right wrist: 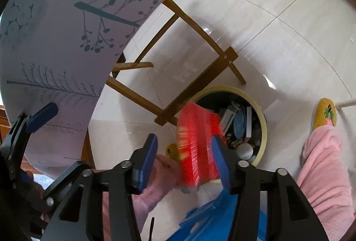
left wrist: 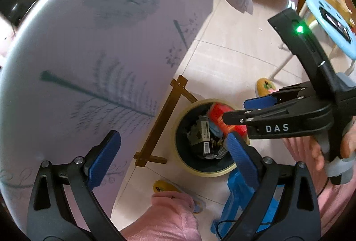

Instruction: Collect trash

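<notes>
The right gripper [right wrist: 184, 163] points steeply down over the round waste bin [right wrist: 264, 123] on the floor. Its blue pads stand about half apart, and the red packet [right wrist: 195, 145] is between them. The packet looks blurred; it lies against the right pad, and the left pad is clear of it, so it is not pressed from both sides. In the left wrist view the same gripper [left wrist: 235, 111] comes in from the right, with a hand [left wrist: 320, 147] on its grey handle, and the red packet [left wrist: 220, 116] is seen just over the bin's rim [left wrist: 207, 172].

The left gripper [left wrist: 173, 152] also points down, beside the table edge, with its jaws wide and nothing between them.

The bin has a pale yellow rim and a dark inside, already filled with boxes and papers. It stands touching the wooden foot of a folding table leg [right wrist: 193, 89]. A lilac tablecloth [left wrist: 89, 52] with printed dark ferns hangs over the left side. To the right of the bin the pale tile floor [left wrist: 233, 52] is open. A blue plastic stool [left wrist: 238, 198] stands near, and a pink fleecy sleeve [right wrist: 324, 163] and a yellow slipper [right wrist: 324, 114] are close by
</notes>
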Tool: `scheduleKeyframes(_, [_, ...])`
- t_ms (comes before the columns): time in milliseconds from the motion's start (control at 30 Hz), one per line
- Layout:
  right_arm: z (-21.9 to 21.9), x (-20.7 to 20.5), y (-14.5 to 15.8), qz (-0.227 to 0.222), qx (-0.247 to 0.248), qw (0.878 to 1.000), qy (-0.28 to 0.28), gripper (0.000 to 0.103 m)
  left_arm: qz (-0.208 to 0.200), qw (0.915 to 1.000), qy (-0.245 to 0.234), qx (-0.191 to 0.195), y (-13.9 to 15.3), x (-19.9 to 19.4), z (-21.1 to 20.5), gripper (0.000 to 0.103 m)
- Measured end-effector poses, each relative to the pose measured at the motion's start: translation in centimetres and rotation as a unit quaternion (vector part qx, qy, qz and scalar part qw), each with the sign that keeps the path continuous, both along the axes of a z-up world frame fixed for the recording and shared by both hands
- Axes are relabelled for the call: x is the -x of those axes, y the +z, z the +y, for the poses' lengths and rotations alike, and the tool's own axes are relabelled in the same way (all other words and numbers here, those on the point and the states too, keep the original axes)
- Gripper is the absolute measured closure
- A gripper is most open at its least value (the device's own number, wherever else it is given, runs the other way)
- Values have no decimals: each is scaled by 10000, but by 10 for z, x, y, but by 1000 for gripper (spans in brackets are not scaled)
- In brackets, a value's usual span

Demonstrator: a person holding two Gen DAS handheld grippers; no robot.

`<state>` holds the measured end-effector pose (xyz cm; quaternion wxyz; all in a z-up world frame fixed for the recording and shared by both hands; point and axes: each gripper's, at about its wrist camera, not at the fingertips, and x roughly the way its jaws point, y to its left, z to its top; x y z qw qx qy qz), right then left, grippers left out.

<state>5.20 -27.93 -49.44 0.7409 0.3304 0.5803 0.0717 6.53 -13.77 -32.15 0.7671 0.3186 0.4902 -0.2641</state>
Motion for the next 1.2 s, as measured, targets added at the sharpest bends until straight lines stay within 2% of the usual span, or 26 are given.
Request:
scheduleKeyframes(300, [-2,-5,21,34,123,9999,13,46,59,9989,347,308,38,2,22,8])
scheduleKeyframes(533, [-9,5,66,-127,480,9987,146,46,44,9951,705,688,81,7,38,8])
scheduleKeyframes(800, [-7,34,137,-277,701,9967,308,46,-52,9871,1145,1120,137,23,58,8])
scheduleKeyframes(1200, [21,77,284,-931,1172,9865,662,46,-73,9650,1707,1991,241,56,90,8])
